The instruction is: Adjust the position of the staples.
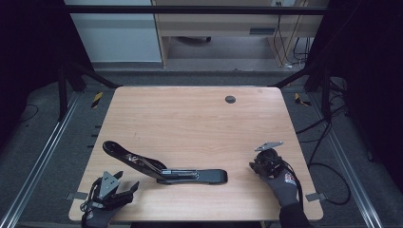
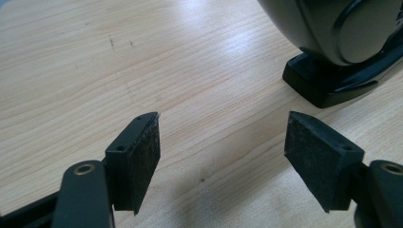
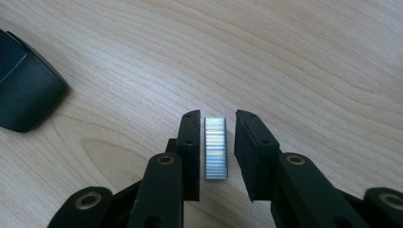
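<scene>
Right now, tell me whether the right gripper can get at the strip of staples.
Probably yes: the right gripper straddles the strip of staples on the table, jaws either side, small gaps remaining, nothing between.

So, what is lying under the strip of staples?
The strip of staples lies flat on the bare wooden table, between the right tongs. Its underside is hidden.

You had one silver staple strip, lying flat on the table, and one black stapler, hinged open, mid-table.
</scene>
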`<state>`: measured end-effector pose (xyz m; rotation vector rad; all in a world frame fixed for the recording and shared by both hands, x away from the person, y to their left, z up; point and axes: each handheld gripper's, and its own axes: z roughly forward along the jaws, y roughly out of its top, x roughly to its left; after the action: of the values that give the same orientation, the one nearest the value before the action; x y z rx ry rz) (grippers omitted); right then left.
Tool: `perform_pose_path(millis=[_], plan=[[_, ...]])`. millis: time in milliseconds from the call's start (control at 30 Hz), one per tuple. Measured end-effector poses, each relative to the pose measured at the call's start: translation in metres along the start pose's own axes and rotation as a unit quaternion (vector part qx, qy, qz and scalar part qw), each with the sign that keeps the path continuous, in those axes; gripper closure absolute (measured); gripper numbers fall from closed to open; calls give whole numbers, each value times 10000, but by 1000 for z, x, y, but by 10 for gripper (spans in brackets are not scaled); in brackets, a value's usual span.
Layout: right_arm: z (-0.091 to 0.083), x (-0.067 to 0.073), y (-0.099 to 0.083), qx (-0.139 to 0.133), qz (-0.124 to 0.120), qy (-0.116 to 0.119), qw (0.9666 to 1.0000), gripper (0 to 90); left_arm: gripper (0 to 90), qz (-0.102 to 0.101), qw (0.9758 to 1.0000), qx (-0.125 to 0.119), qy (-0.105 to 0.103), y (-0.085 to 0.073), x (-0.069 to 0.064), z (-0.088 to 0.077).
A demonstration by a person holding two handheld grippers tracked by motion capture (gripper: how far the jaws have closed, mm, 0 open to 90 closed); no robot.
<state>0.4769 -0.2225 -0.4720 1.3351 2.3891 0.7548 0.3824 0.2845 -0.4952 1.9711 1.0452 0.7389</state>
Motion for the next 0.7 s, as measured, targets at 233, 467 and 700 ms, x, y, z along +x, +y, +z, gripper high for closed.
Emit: perform_pose_path(millis=[233, 467, 700], plan=[[3, -1, 0, 83, 23, 12, 10000, 731, 271, -2, 10000, 15, -8, 0, 0, 0], [6, -1, 1, 139, -63, -7, 9999, 747, 271, 1, 10000, 30, -13, 0, 0, 1], [7, -1, 2, 214, -37, 20, 9998, 767, 271, 2, 10000, 31, -14, 0, 0, 1]])
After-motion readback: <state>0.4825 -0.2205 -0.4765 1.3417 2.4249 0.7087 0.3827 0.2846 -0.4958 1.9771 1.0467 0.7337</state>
